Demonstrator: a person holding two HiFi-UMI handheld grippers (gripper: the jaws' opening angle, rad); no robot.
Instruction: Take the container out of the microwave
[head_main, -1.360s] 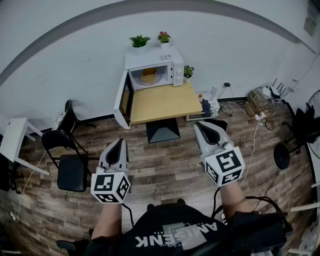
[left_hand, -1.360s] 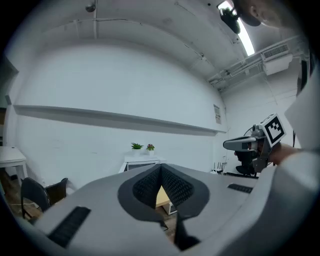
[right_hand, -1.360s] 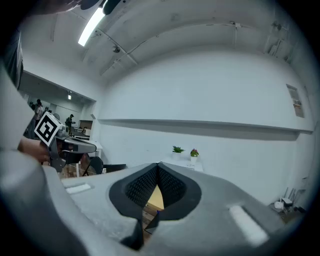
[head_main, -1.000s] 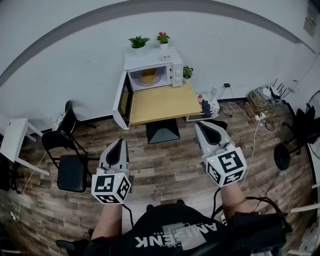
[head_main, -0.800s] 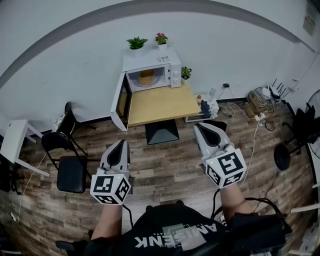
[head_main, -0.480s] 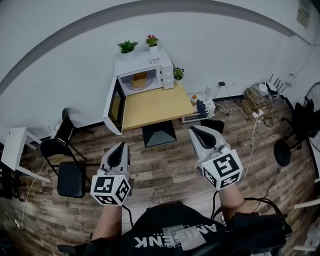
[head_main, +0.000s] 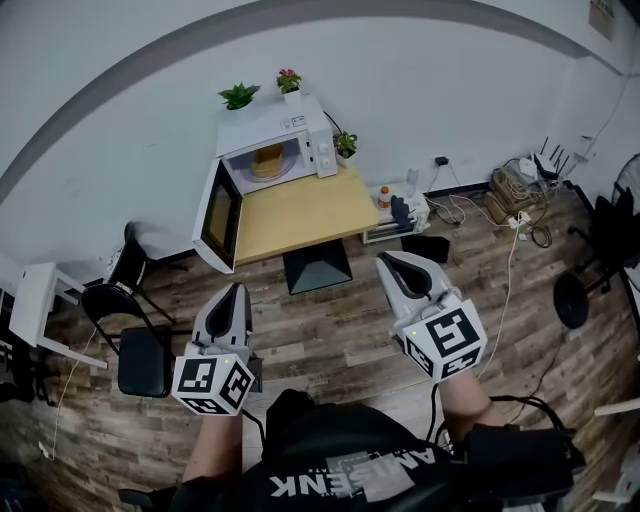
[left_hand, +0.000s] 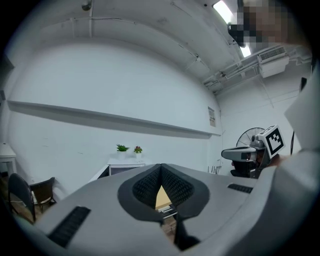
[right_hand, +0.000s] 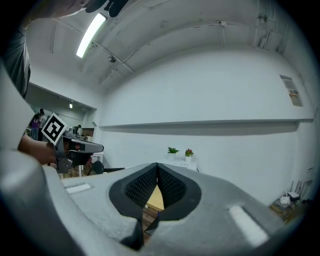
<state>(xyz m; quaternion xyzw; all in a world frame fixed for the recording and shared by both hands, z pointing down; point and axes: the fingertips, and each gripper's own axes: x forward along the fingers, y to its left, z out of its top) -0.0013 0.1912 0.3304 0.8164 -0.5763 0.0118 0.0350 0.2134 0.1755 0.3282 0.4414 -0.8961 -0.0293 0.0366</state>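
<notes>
A white microwave (head_main: 275, 130) stands at the back of a wooden table (head_main: 300, 215) by the wall, with its door (head_main: 213, 215) swung open to the left. Inside it sits a tan container (head_main: 266, 160). Both grippers hover over the wood floor well short of the table, pointing level toward it. My left gripper (head_main: 237, 290) is shut and holds nothing, and so is my right gripper (head_main: 386, 262). In the left gripper view the pads (left_hand: 150, 185) meet at the tip, with the microwave (left_hand: 125, 167) far ahead. The right gripper view shows shut jaws and the table (right_hand: 156, 199) between them.
Two potted plants (head_main: 240, 96) stand on the microwave, a third (head_main: 346, 145) beside it. A black chair (head_main: 138, 345) and a white side table (head_main: 35, 295) stand at left. Bottles, bags and cables (head_main: 500, 195) lie along the right wall, with a fan (head_main: 580, 300).
The microwave and table have slid up and left in the head view as the person walked on. Both grippers stayed shut and empty and travelled level with the body.
</notes>
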